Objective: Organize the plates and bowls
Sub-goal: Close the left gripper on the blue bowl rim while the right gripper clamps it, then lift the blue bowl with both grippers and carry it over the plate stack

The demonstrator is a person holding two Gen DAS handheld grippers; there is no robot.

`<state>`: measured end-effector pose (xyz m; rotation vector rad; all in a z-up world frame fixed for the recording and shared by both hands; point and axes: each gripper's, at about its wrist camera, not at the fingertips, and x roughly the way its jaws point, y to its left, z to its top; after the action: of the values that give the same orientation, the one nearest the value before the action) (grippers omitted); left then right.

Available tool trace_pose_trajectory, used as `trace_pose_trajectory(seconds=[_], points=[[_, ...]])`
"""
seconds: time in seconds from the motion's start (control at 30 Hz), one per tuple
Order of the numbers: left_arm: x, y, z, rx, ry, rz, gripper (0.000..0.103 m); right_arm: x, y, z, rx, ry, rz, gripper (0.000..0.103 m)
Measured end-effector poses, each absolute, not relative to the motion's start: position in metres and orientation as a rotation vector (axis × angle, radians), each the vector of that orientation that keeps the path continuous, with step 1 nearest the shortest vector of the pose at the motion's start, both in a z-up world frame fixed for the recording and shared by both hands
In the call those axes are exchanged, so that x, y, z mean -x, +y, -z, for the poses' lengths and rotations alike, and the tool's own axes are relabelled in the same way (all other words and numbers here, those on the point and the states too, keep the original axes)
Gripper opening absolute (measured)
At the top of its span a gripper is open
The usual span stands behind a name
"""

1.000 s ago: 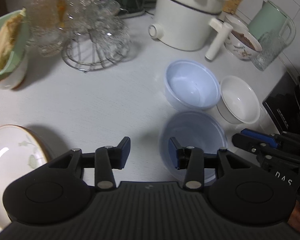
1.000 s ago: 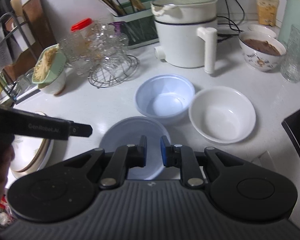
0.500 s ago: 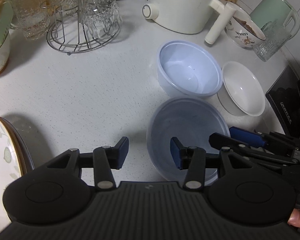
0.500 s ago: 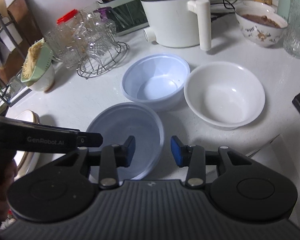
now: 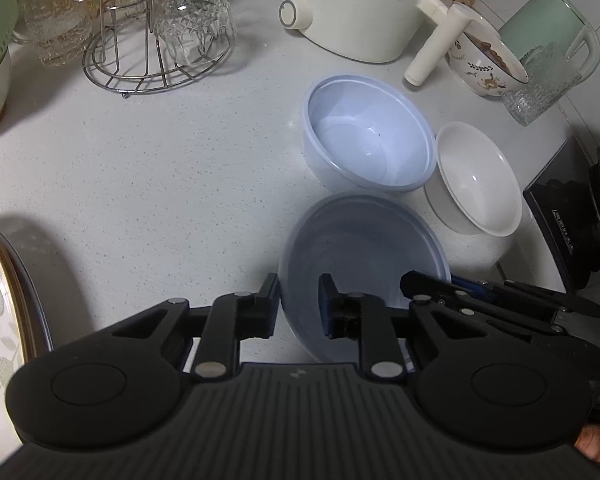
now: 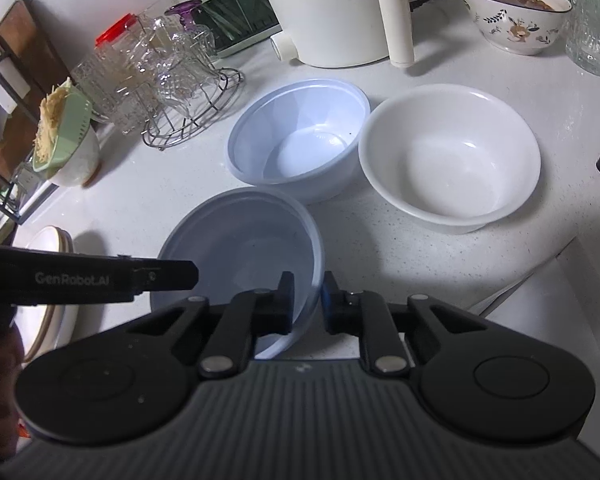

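Two grippers pinch the same grey-blue bowl [image 6: 240, 256], one on each side of its rim. Your left gripper [image 5: 298, 304] has just been closing, and its jaws now clamp the bowl's left wall, one finger outside and one inside. Your right gripper [image 6: 306, 300] has also just been closing and clamps the right wall the same way. In the left wrist view its tips [image 5: 432, 286] sit at the far side of the rim, straight across from the left grip, so the line between the two grips runs across the bowl's middle. That line is what the coming lift turns on, I judge: raise both hands together or the thin wall will flex and the bowl will tip.

This bowl sits near the front edge of the counter [image 5: 160, 184], closest to you. Just behind it, touching or nearly so, is the lighter blue bowl [image 6: 300, 144], empty and upright. To that one's right, just beside it, is the white bowl [image 6: 448, 160]. The blue bowl looks the likely nest, though that is my guess.

Behind them stands a white pot [image 6: 332, 12], whose handle [image 6: 396, 12] hangs down toward the bowls. A wire rack [image 5: 156, 56] of glasses stands at the back left. Stacked plates [image 5: 0, 312] lie at the front left, well apart from the bowls.
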<state>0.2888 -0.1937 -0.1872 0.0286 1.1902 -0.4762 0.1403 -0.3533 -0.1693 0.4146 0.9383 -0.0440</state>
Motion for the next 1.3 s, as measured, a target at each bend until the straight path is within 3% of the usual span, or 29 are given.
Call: trace_pose_trajectory(seconds=[1.3], points=[[-0.285,-0.108,0.086,0.184,1.125,0.419,0.025,-0.153,-0.316,0.097,-0.472,0.880,-0.135,0.017]])
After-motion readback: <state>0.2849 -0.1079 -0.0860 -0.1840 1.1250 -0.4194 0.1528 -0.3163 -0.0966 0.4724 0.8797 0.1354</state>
